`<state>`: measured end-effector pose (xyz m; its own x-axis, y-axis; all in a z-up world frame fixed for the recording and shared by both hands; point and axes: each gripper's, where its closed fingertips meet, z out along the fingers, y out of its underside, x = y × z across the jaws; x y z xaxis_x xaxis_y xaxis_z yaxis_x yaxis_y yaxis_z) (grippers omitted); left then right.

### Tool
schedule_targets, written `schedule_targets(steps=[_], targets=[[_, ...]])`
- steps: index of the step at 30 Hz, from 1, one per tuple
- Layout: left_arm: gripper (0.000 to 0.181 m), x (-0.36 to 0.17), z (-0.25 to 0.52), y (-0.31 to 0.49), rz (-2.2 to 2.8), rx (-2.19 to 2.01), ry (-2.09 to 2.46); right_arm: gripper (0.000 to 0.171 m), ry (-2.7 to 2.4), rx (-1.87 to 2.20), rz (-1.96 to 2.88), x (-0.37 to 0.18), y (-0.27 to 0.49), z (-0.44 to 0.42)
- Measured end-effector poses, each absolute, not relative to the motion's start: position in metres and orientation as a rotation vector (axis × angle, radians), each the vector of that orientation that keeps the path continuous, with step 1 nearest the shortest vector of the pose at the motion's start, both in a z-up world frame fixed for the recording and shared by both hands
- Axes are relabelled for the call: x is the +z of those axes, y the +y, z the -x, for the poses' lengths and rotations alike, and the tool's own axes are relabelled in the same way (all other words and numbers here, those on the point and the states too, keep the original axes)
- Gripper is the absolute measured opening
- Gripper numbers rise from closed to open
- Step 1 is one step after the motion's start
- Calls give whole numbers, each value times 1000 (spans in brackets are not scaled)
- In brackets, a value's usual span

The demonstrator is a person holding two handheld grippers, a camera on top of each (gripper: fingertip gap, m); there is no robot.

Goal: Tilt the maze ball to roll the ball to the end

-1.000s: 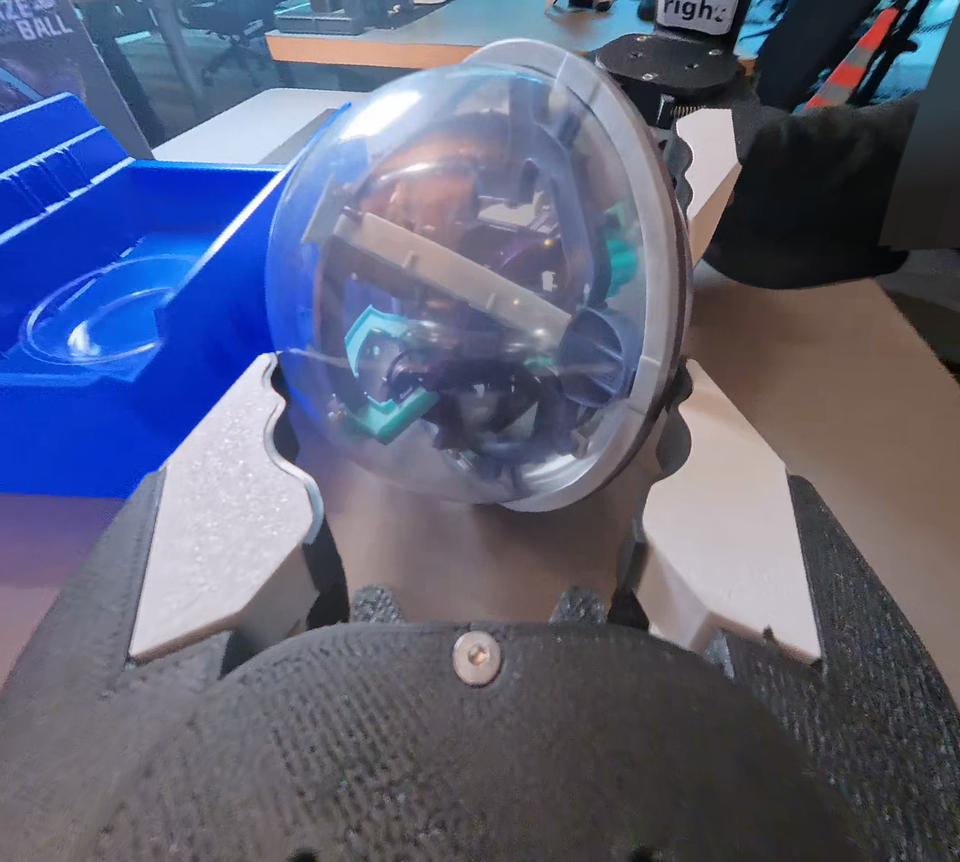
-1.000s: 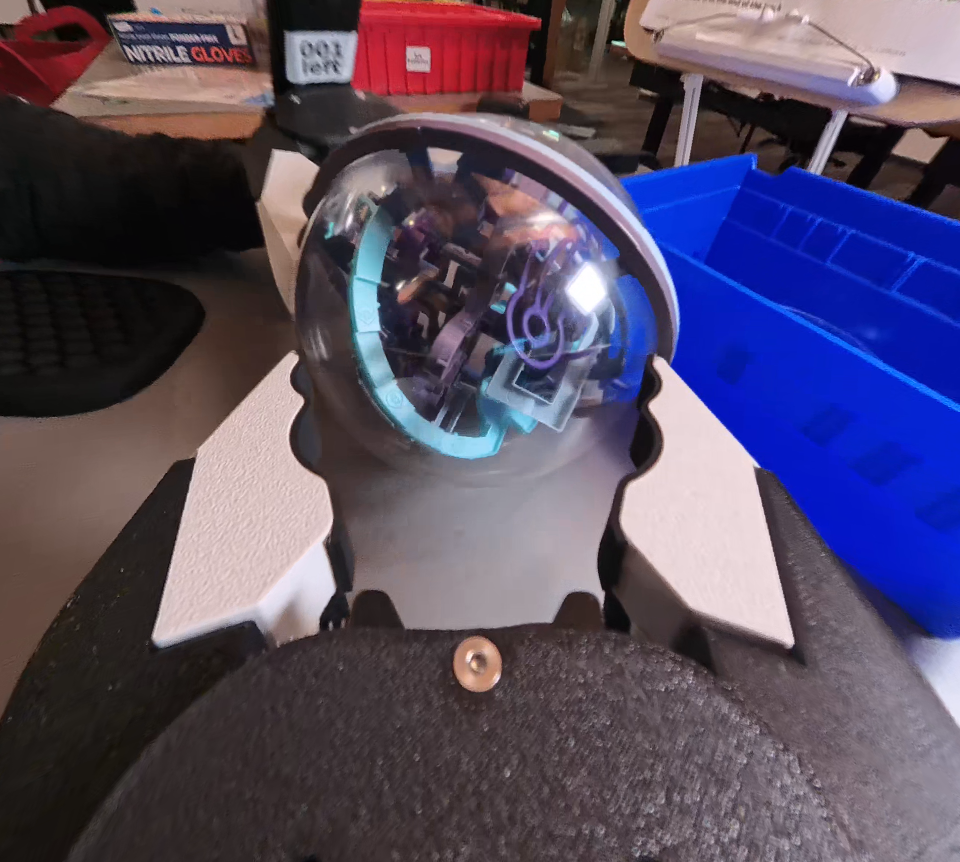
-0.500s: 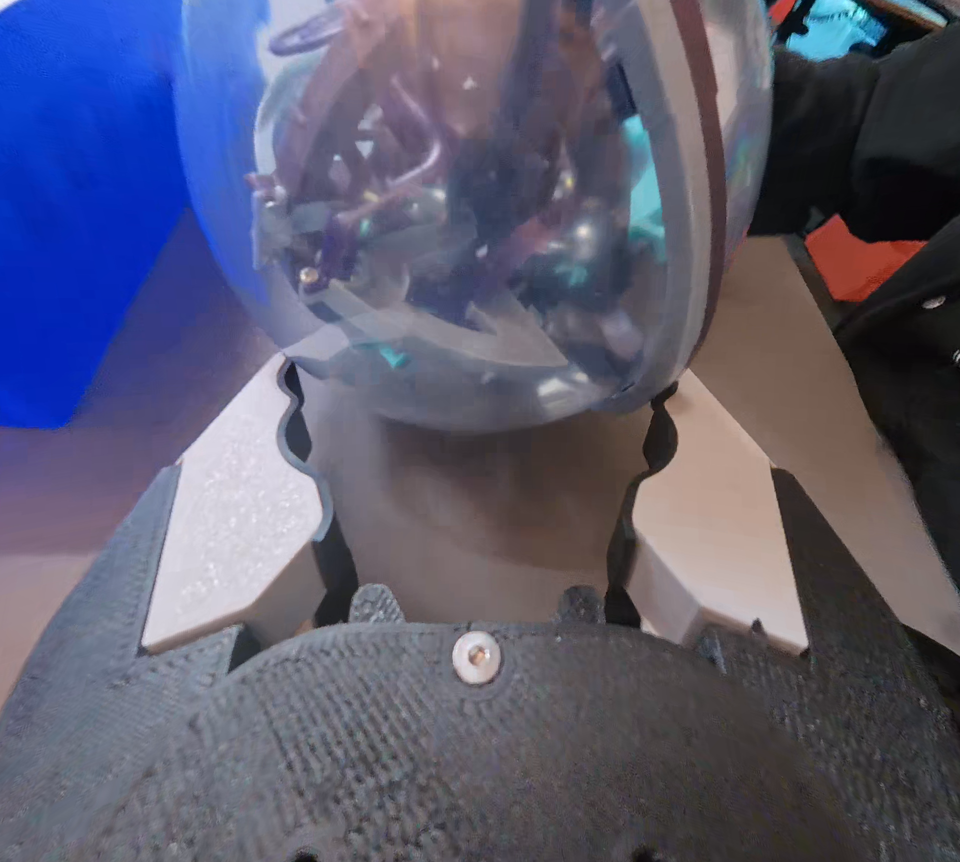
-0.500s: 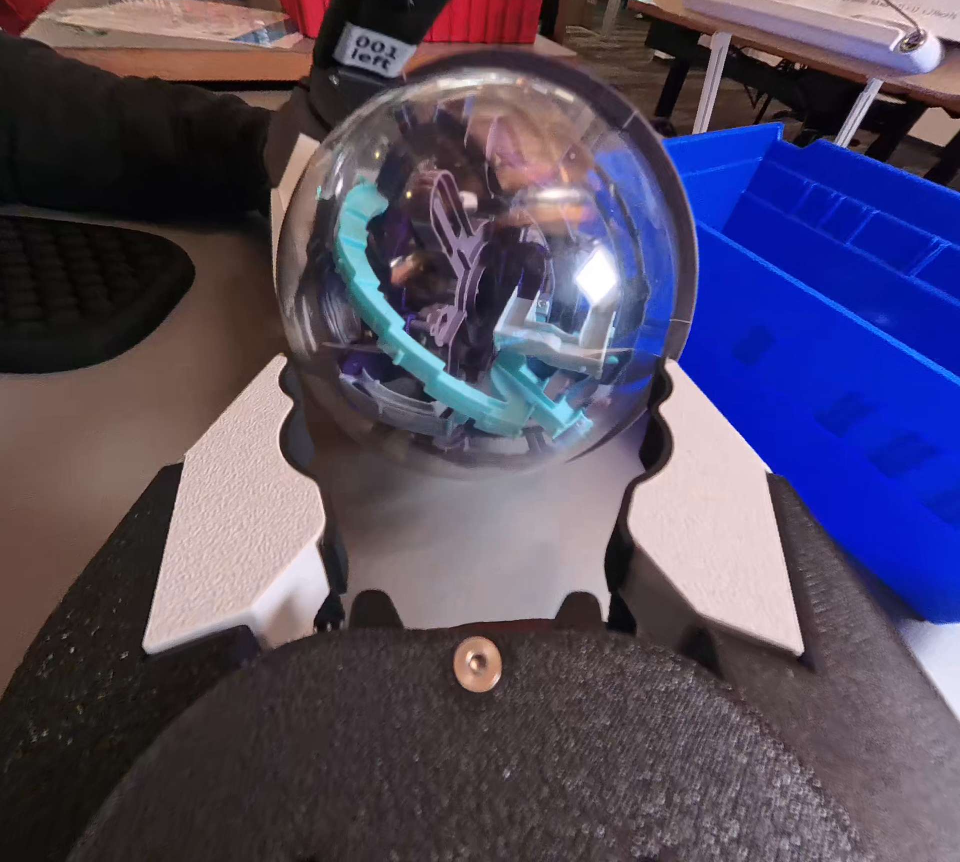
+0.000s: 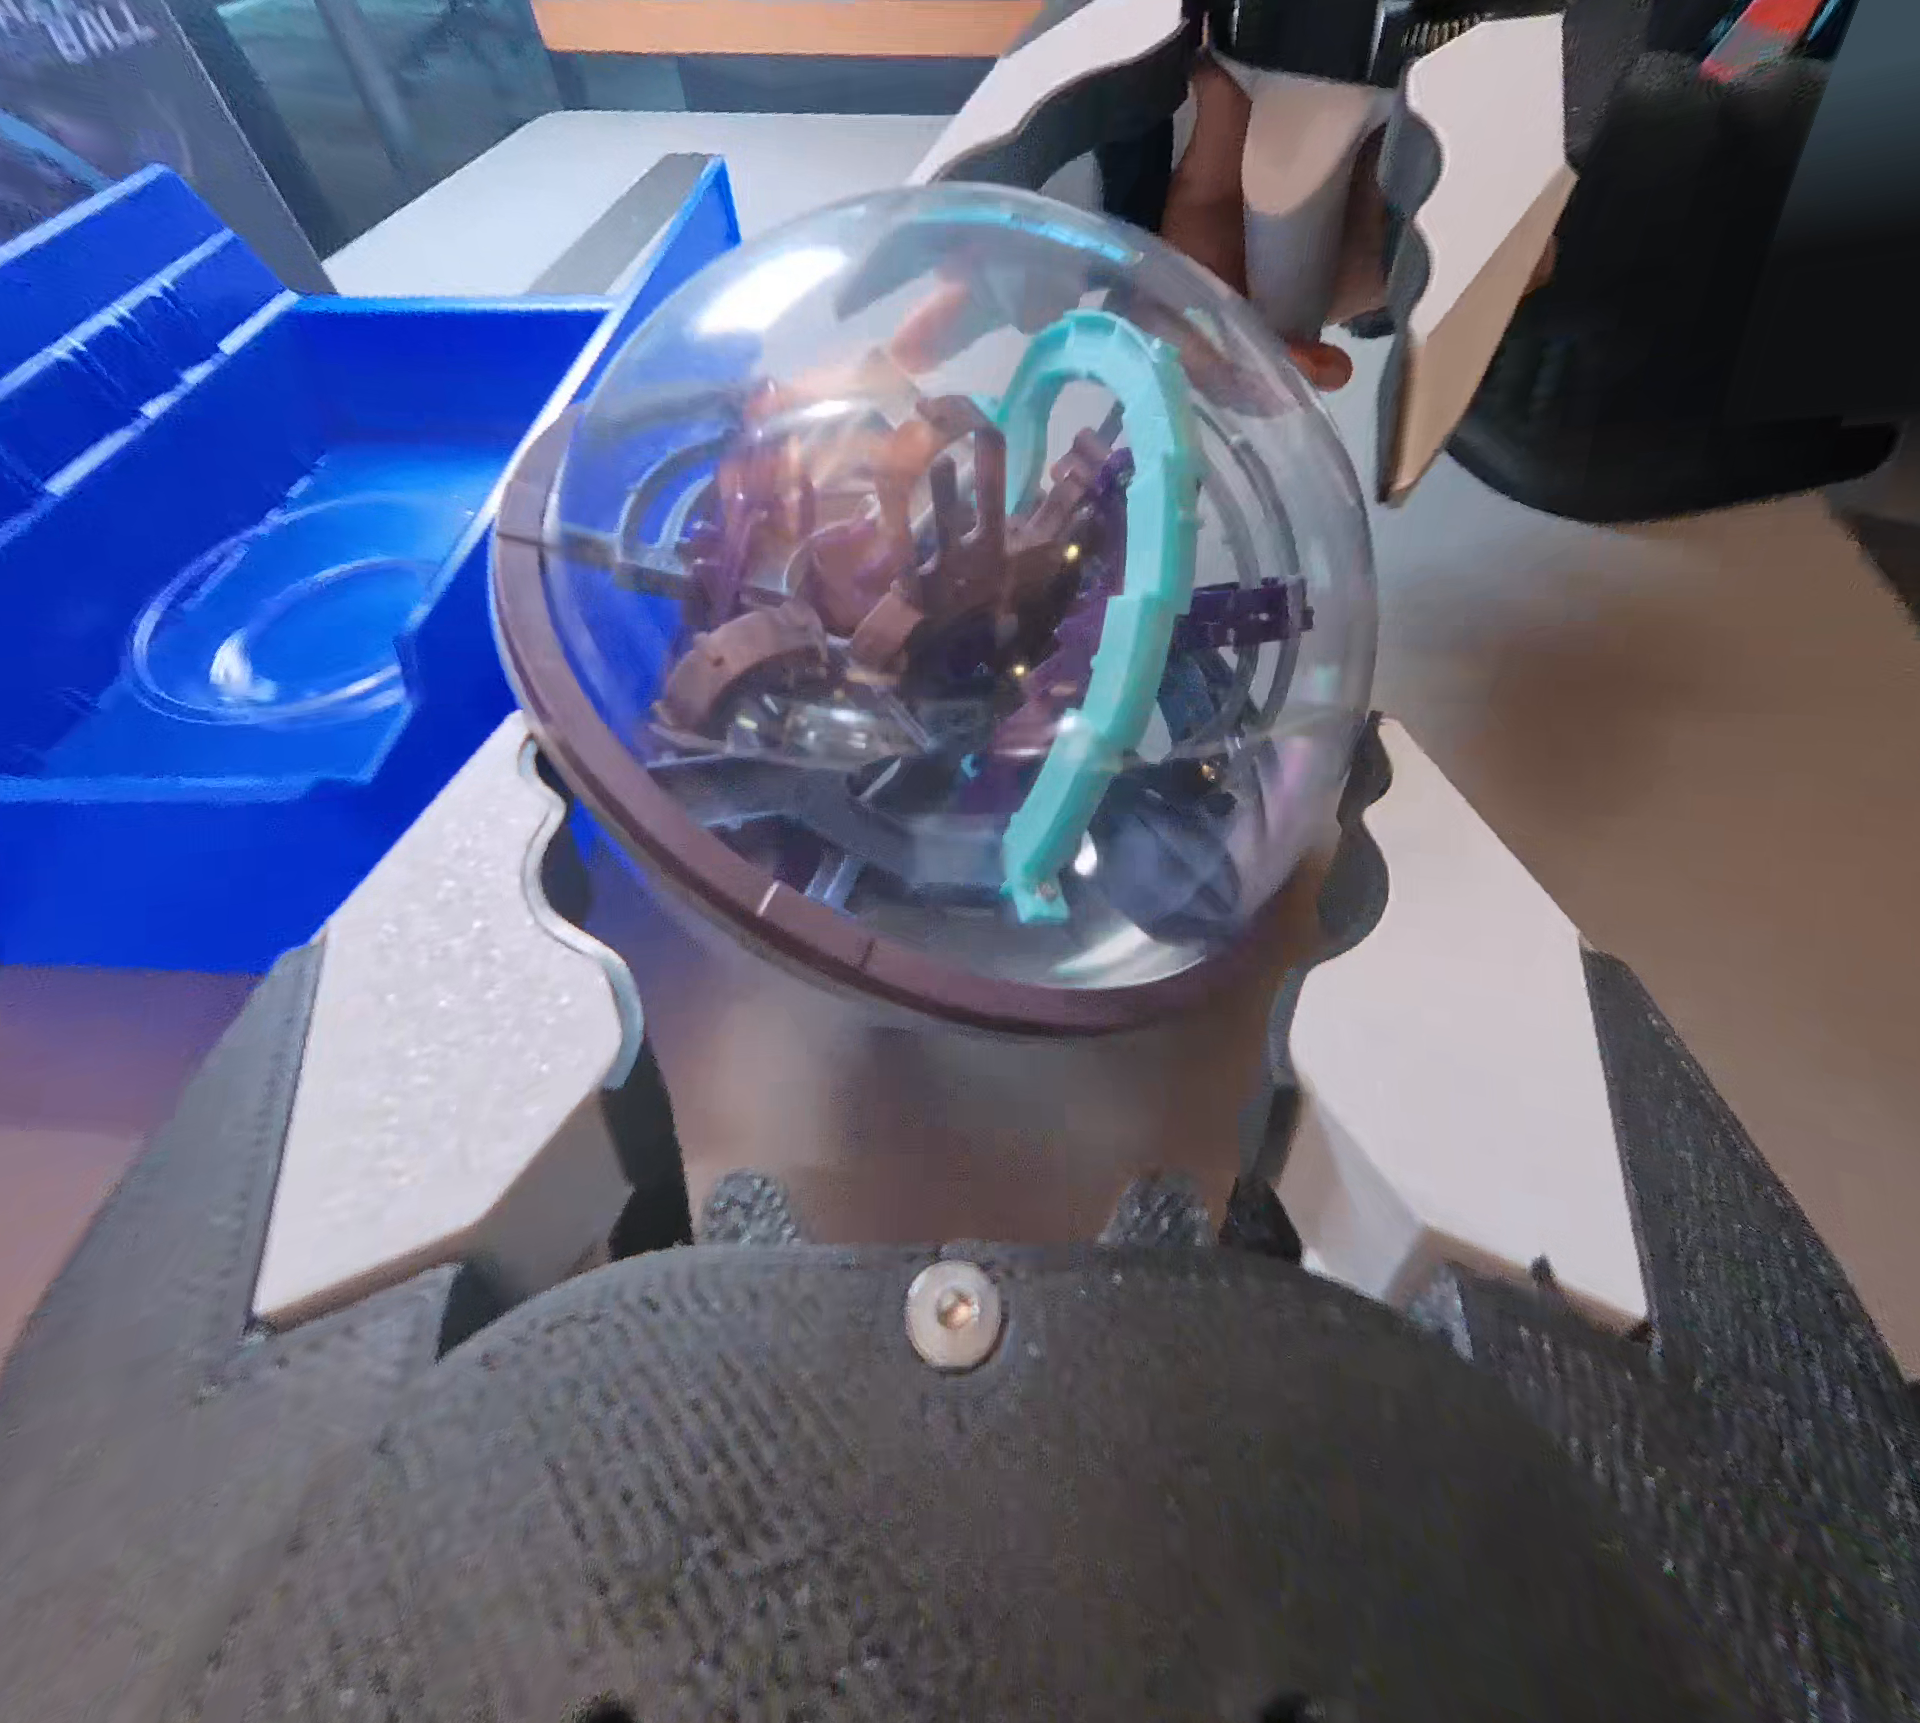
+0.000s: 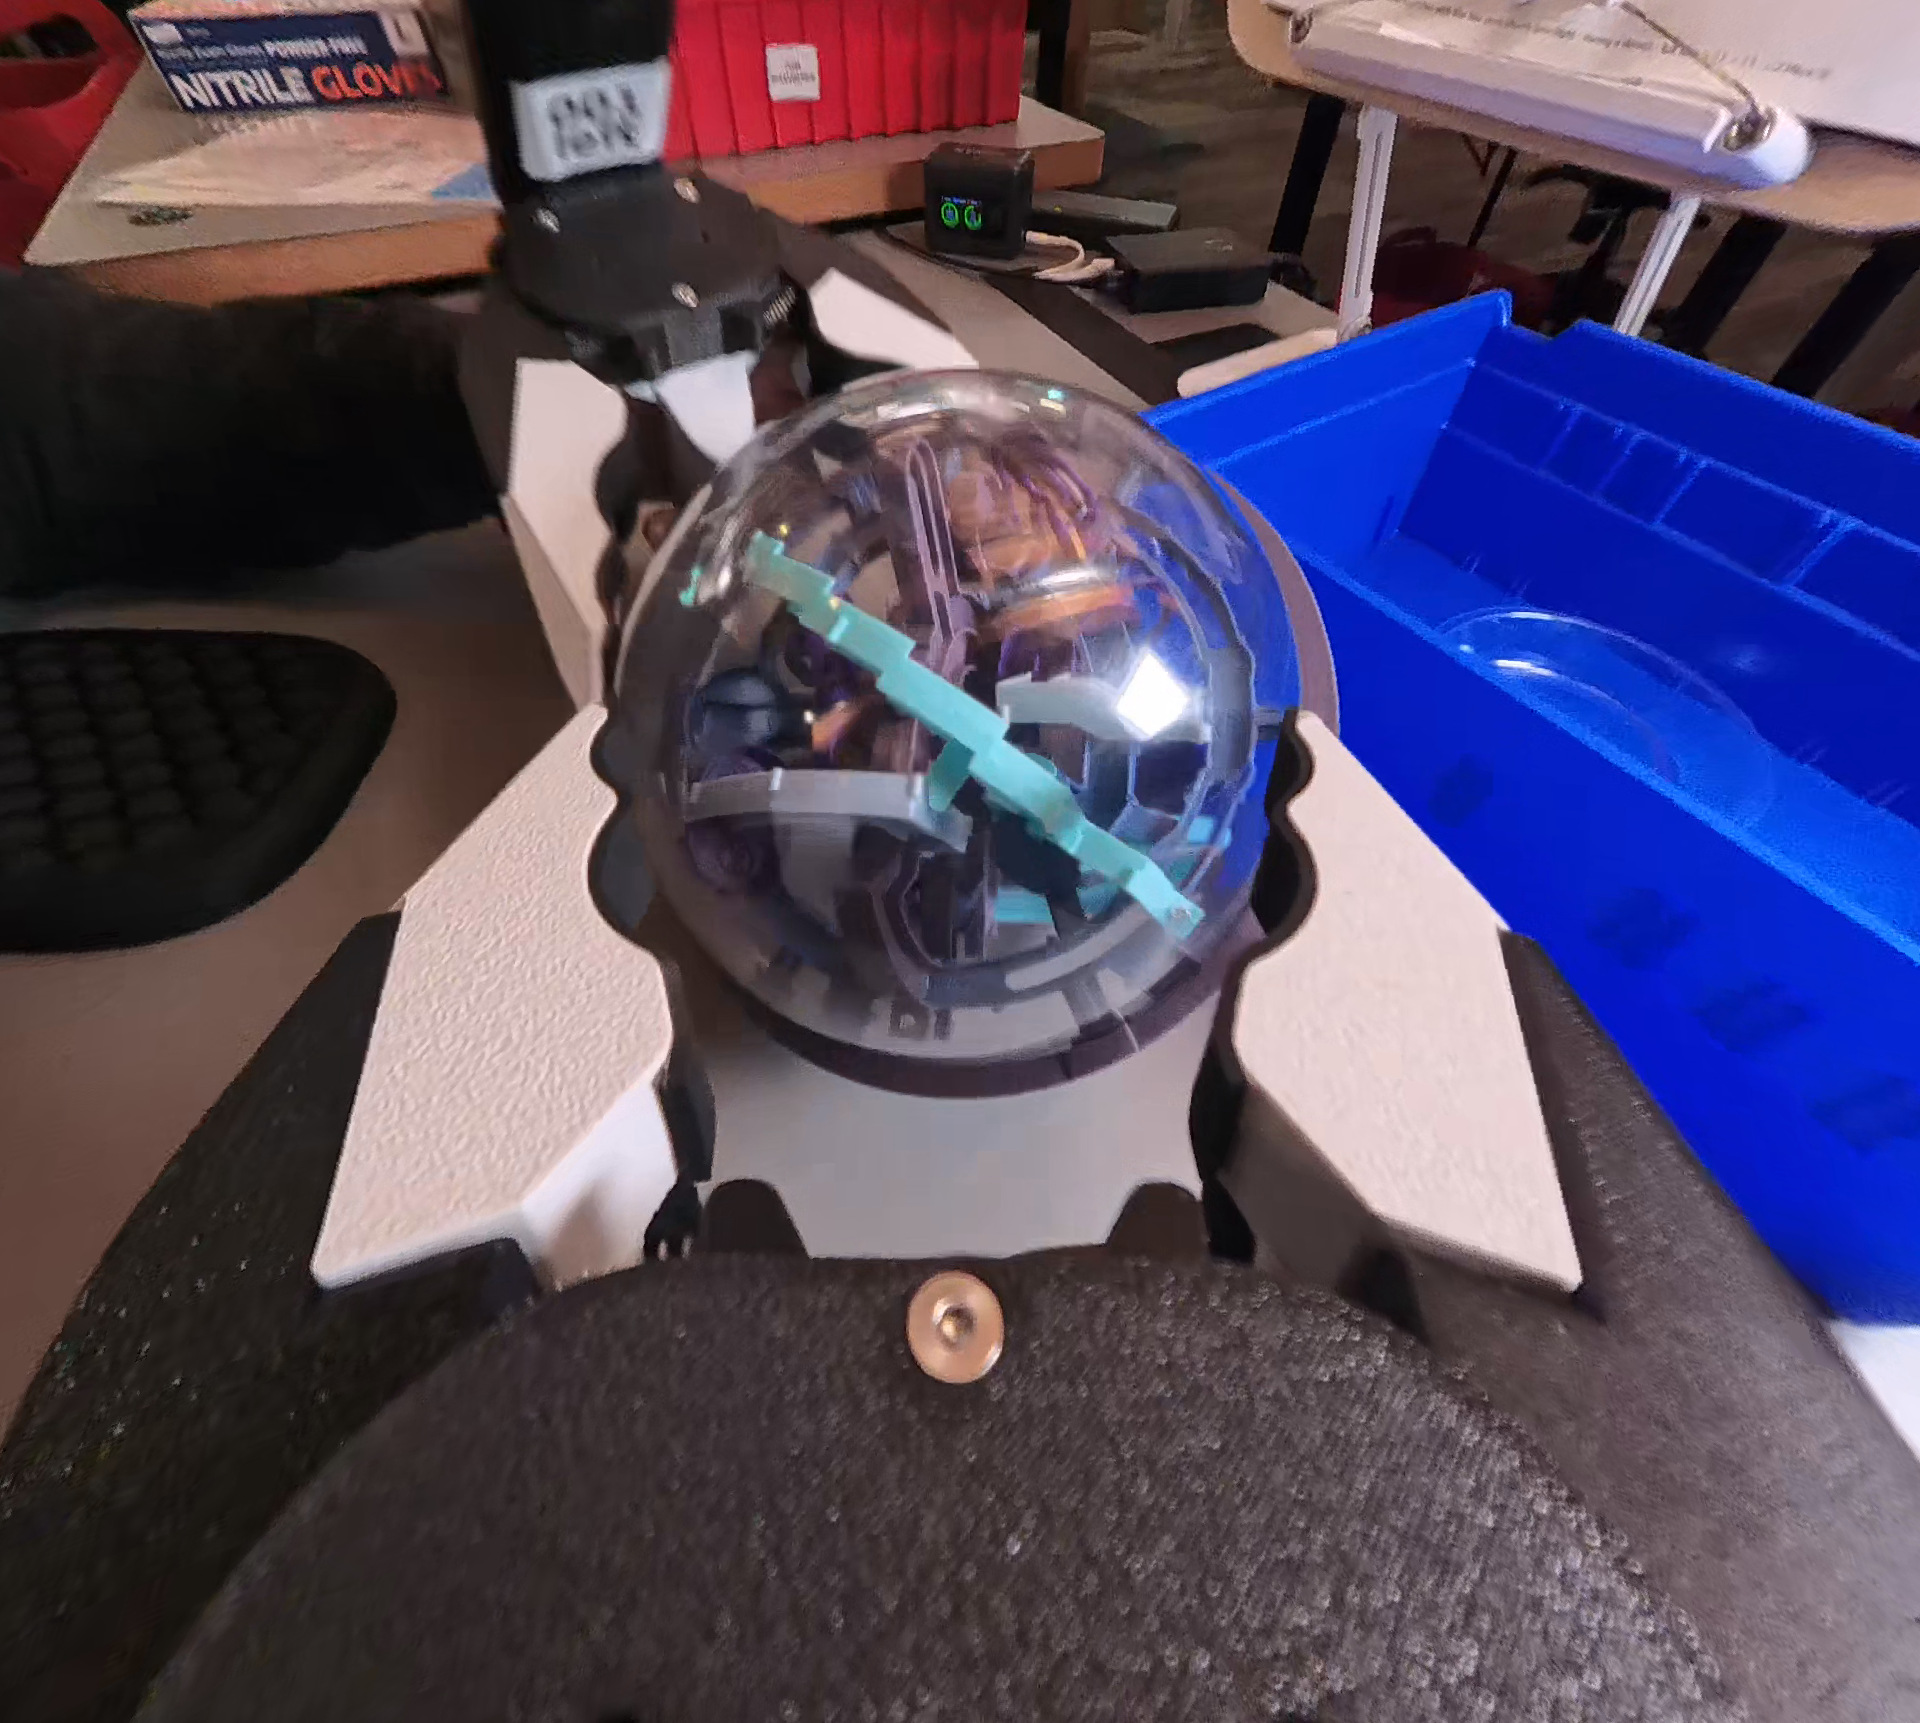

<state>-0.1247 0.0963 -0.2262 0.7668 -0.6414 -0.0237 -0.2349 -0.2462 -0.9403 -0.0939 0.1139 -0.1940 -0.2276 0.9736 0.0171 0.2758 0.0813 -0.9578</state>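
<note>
Maze ball (image 5: 935,613) has rolled – teal track up (seam low) – both hand-held grippers (image 5: 956,852) (image 6: 945,842) still clamped on it

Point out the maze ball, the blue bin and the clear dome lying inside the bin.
maze ball (image 5: 935,593), left wrist view: on the clear shell, near its middle.
blue bin (image 6: 1558,863), right wrist view: on its near outer wall.
clear dome (image 5: 275,645), left wrist view: on the curved bowl in the bin's recess.
</note>
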Motion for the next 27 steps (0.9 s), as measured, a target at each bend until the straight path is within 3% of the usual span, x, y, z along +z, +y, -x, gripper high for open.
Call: schedule_targets(steps=[8,18,27], targets=[[141,-232,127,104,1866,-884,319,132,-1666,1095,1148,-211,137,64],[139,-238,95,97,1888,-1285,115,134,-1691,1149,1148,-217,122,62],[136,-234,94,94,1990,-1189,47,134,-1665,1307,1259,-224,125,57]])
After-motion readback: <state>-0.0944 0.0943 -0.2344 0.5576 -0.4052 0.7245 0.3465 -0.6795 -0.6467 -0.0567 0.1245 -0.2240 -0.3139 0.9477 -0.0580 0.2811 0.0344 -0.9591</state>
